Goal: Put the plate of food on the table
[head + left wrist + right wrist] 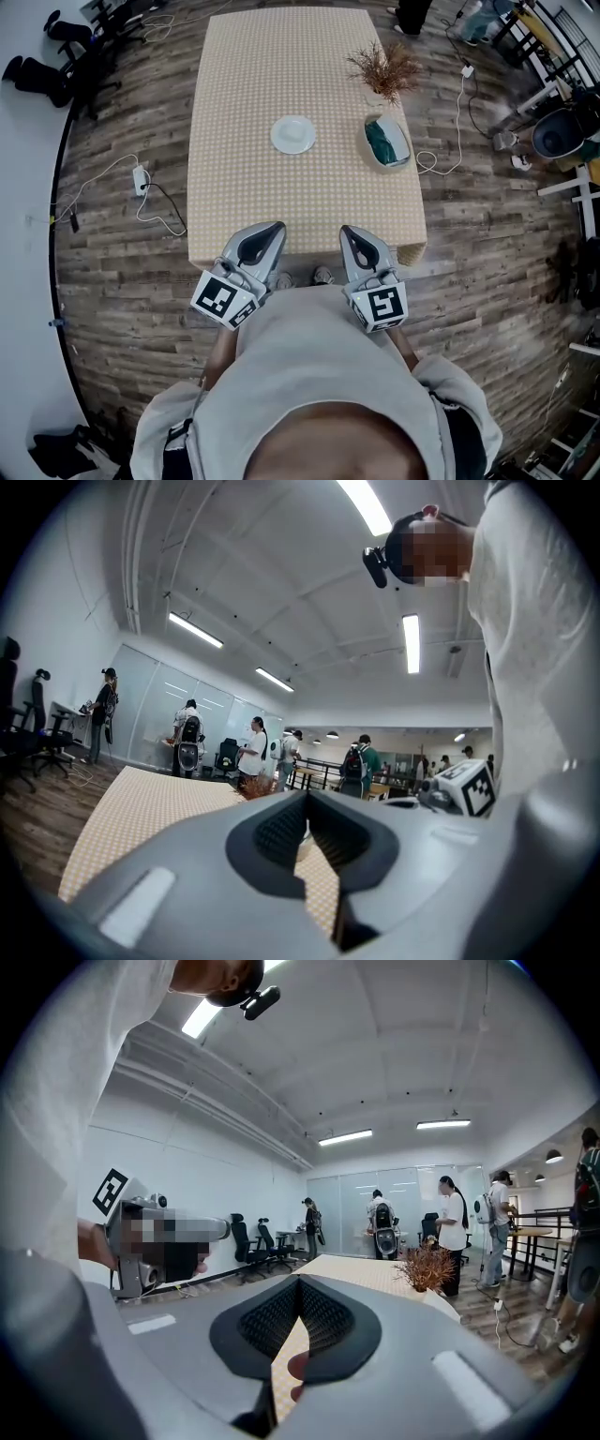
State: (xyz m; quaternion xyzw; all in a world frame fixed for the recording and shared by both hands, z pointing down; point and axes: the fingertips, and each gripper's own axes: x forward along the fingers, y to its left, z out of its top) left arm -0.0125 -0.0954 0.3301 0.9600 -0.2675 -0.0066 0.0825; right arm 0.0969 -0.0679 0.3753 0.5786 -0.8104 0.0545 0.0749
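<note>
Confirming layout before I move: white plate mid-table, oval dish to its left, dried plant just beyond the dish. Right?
No. The head view shows the oval dish to the right of the white plate, not its left. The plate is in the middle of the table and the dried plant stands just beyond the dish.
</note>
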